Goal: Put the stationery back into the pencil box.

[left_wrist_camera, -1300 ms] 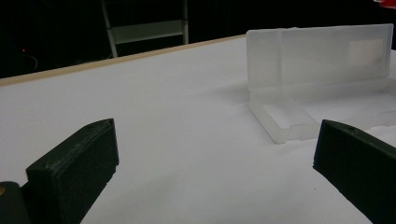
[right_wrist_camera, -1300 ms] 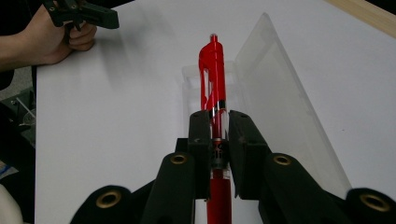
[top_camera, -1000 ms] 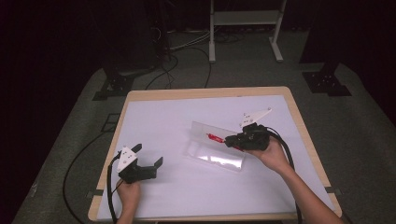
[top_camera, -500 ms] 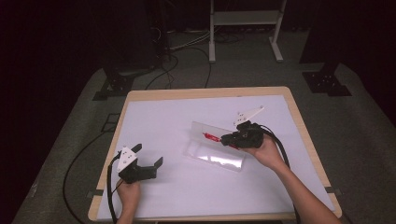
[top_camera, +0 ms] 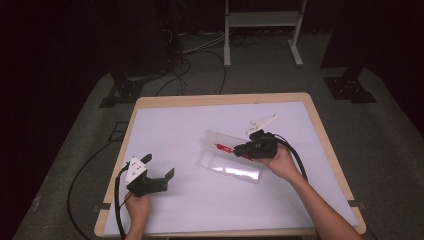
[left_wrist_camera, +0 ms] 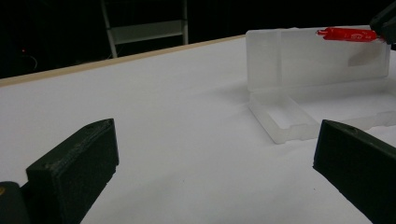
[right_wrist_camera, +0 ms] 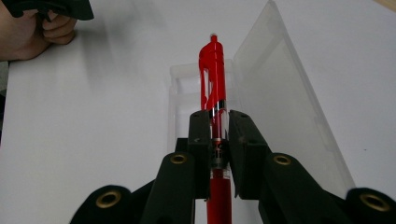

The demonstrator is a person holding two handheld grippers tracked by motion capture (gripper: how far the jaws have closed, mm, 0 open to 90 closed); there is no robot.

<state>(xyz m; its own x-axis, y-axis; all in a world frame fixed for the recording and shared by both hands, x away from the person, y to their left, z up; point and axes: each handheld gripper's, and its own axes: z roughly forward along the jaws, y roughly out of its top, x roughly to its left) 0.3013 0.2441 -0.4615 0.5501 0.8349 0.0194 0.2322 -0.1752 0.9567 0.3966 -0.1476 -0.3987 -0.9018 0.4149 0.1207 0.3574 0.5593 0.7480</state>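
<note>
Now the red pen (right_wrist_camera: 213,88) sits clamped between my right gripper (right_wrist_camera: 215,128)'s jaws, pinched around its clear mid-barrel with the clip end pointing away from me, out over the open tray of the clear plastic pencil case (right_wrist_camera: 196,93). From the high view the pen (top_camera: 224,147) hangs above the case (top_camera: 231,160), roughly lengthwise along it, not yet lying in it as far as I can judge. The lid (right_wrist_camera: 280,107) stands up beside the tray, hinged back and out of the way.

Against the picture from a second ago, my right gripper (top_camera: 240,150) has slid a little leftward and lower over the case, carrying the pen with it, so I read this as the lowering phase: the pen is lined up with the tray and only needs setting down and letting go.

My left gripper (top_camera: 159,175) rests near the table (top_camera: 200,112)'s front-left corner, well apart from the case, its jaws spread wide with nothing between them; it hasn't shifted. From its own view the case (left_wrist_camera: 299,93) and the pen (left_wrist_camera: 348,34) sit off at the upper right.
</note>
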